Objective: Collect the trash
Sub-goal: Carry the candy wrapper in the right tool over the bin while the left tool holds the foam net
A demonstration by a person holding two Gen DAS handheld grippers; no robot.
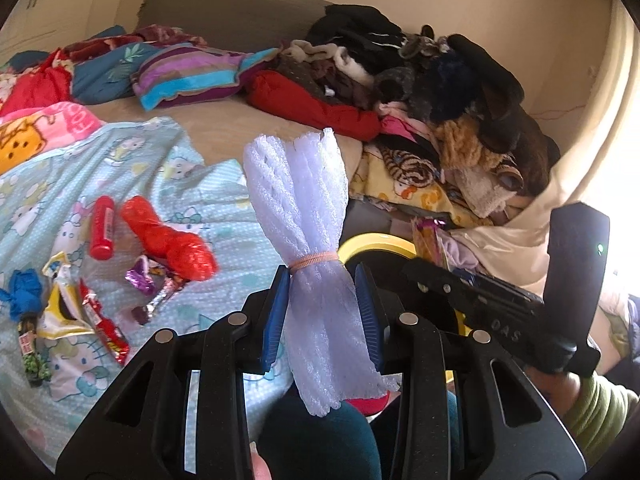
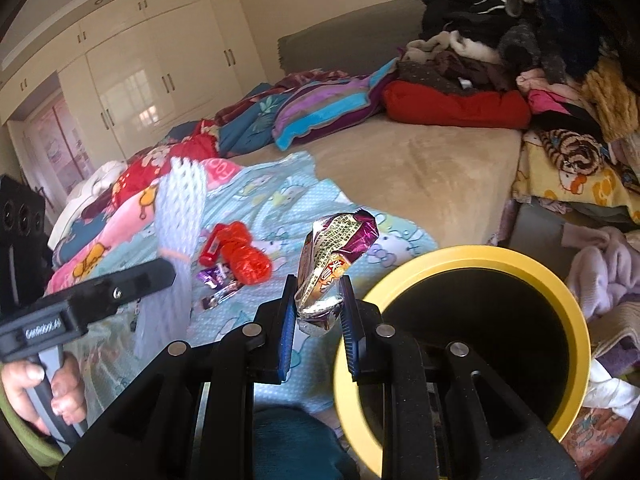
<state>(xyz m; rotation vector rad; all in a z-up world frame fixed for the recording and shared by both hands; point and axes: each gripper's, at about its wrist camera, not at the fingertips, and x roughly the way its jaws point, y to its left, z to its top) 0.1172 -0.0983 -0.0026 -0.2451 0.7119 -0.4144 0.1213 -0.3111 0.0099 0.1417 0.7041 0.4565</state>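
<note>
Two pieces are in hand, left gripper (image 1: 322, 304) clamping a white foam net (image 1: 308, 216), right gripper (image 2: 318, 312) a crumpled snack wrapper (image 2: 334, 256) beside the yellow bin (image 2: 560, 304), while several wrappers (image 1: 92, 312) remain on the bedsheet (image 1: 160, 184).

The left tool (image 1: 322, 312) points forward and somewhat downward, its two blue pads (image 1: 276, 316) pressed against the lower half of a white foam net (image 1: 304, 216) that stands upright between them. From the right wrist view, a hand (image 2: 38, 394) wraps the grey handle of this tool, with a green sleeve at the wrist.

The right tool (image 2: 316, 316) has the same downward tilt. Its pads (image 2: 286, 332) are drawn close and pinch a crumpled purple and silver wrapper (image 2: 334, 264). From the left wrist view, the hand gripping it is mostly hidden; only a green sleeve (image 1: 600, 408) shows clearly. Teal trouser legs sit below both tools.
</note>
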